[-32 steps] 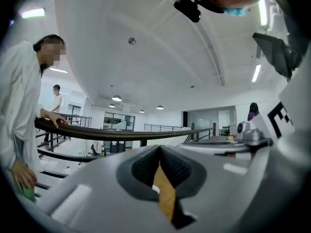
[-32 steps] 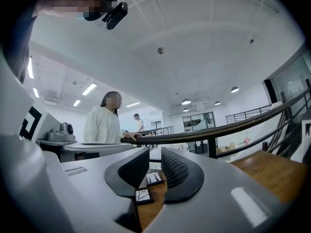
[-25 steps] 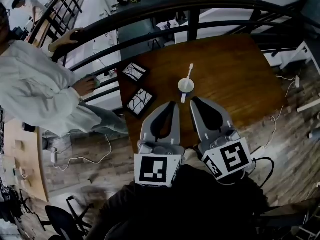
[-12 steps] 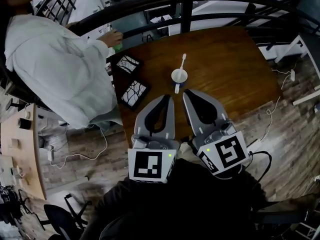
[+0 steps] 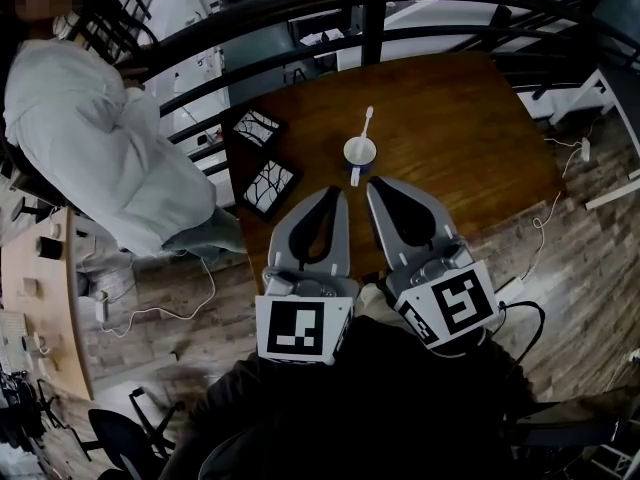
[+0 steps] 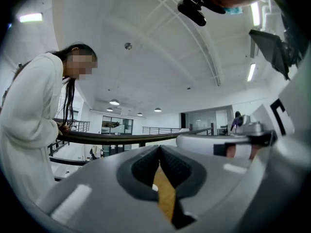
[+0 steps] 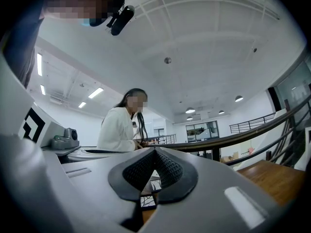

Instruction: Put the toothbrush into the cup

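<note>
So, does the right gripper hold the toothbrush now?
No, the right gripper has its jaws shut on nothing, and the toothbrush sticks out of the cup on the table.

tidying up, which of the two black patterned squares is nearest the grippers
The lower square, just left of the left gripper; the other square lies farther up by the railing.

An open-plan office or lab mezzanine; black railing (image 6: 112, 138), glass-walled rooms (image 6: 116, 125) beyond, recessed ceiling lights (image 6: 114, 102), wooden floor (image 5: 590, 258).

Wooden table (image 5: 470, 138), dark railing (image 5: 372, 33), plank floor (image 5: 580, 248)
</note>
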Motion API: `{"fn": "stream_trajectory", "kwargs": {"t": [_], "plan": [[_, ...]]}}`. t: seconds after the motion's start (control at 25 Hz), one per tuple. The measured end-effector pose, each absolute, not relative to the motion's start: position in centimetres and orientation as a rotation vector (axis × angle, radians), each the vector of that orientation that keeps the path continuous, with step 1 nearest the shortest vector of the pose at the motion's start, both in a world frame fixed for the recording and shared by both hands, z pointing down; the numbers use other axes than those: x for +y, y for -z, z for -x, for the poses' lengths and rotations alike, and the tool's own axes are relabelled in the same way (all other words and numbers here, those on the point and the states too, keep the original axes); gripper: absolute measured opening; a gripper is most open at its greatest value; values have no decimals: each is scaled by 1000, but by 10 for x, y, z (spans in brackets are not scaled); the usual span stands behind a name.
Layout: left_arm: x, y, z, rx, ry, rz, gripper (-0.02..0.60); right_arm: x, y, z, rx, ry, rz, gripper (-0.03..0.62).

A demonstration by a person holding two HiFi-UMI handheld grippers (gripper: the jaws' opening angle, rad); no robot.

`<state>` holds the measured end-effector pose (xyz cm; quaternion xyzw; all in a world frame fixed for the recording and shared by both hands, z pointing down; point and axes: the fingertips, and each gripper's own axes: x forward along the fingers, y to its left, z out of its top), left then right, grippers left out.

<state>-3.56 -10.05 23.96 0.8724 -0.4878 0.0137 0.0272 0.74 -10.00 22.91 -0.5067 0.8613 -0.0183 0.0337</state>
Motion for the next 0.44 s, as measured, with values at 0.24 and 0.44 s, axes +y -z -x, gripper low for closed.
{"fn": "stream_trajectory", "kwargs": {"t": [0.24, 0.44], "plan": [[-103, -245, 31, -1508, -45, -2696, 8, -103, -235, -13, 2649, 62, 1559, 0], [-105, -248, 27, -1510, -43, -2690, 8, -106, -237, -17, 2643, 66, 1554, 0]]}}
